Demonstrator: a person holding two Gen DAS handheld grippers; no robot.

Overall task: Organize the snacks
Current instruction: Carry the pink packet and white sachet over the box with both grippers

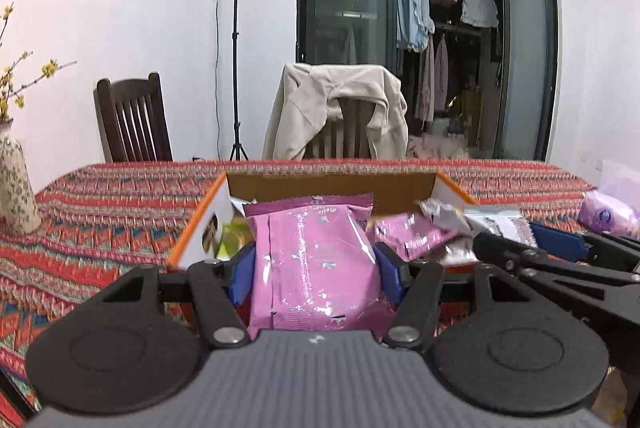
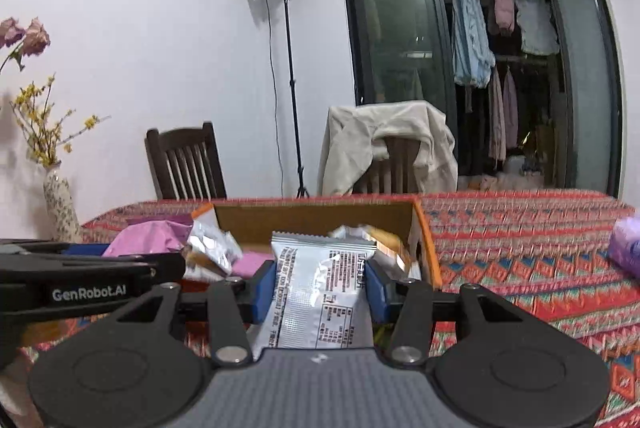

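Left gripper point(image 1: 316, 264) clamps a pink foil snack packet point(image 1: 316, 268); right gripper point(image 2: 320, 284) clamps a silver printed sachet point(image 2: 320, 292). Advise lowering both fully inside the orange-edged cardboard box point(image 2: 316, 216) before release.

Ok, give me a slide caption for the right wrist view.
Right gripper clamps a silver snack packet in front of the open cardboard box on the patterned tablecloth.

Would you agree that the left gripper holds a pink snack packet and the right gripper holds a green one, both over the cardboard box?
Not quite: the right gripper holds a silver packet, as the right wrist view shows. The left gripper does hold the pink packet, both at the cardboard box.
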